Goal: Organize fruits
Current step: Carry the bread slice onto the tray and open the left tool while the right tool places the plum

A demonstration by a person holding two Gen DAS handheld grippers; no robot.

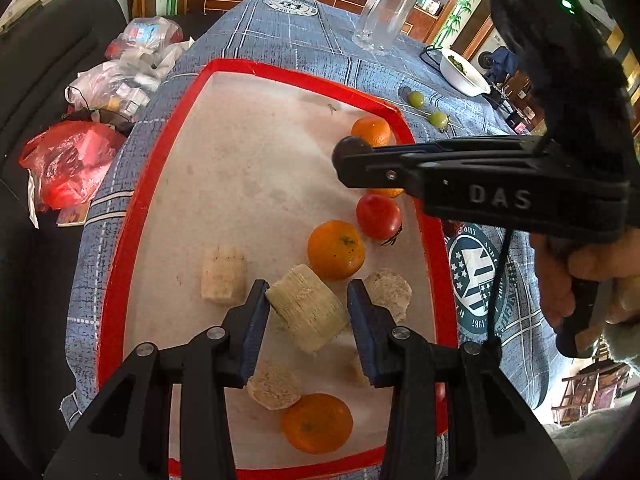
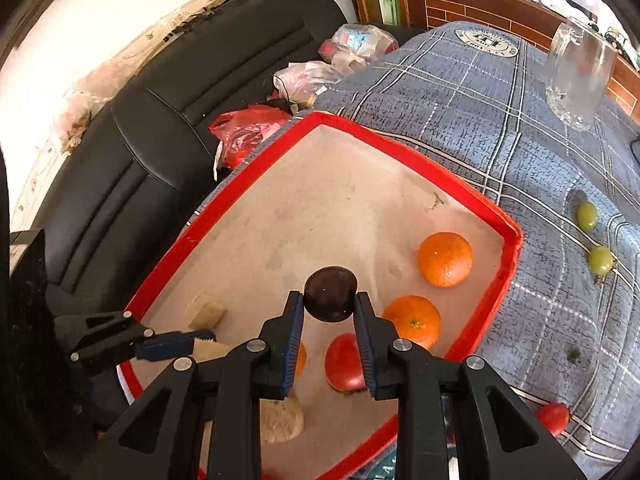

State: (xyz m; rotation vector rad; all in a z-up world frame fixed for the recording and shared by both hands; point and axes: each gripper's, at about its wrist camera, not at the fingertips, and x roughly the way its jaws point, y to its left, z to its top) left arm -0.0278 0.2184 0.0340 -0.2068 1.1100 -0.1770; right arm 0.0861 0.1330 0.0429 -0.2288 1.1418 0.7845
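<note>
A red-rimmed tray (image 1: pixel 132 216) (image 2: pixel 400 144) lies on a blue plaid cloth. My left gripper (image 1: pixel 308 292) is shut on a pale sugarcane piece (image 1: pixel 308 308) and holds it over the tray's near part. My right gripper (image 2: pixel 329 300) is shut on a dark round fruit (image 2: pixel 330 292) above the tray's right side; the fruit also shows in the left wrist view (image 1: pixel 350 150). In the tray lie oranges (image 1: pixel 336 250) (image 2: pixel 445 259), a red tomato (image 1: pixel 378 216) (image 2: pixel 346 362) and several other sugarcane pieces (image 1: pixel 223 276).
Two green grapes (image 2: pixel 587 215) (image 1: pixel 416 99) and a small red tomato (image 2: pixel 554 418) lie on the cloth right of the tray. A glass mug (image 2: pixel 578 76) and a white bowl (image 1: pixel 464 72) stand farther back. Plastic bags (image 1: pixel 68 164) lie on a black sofa (image 2: pixel 160 120) to the left.
</note>
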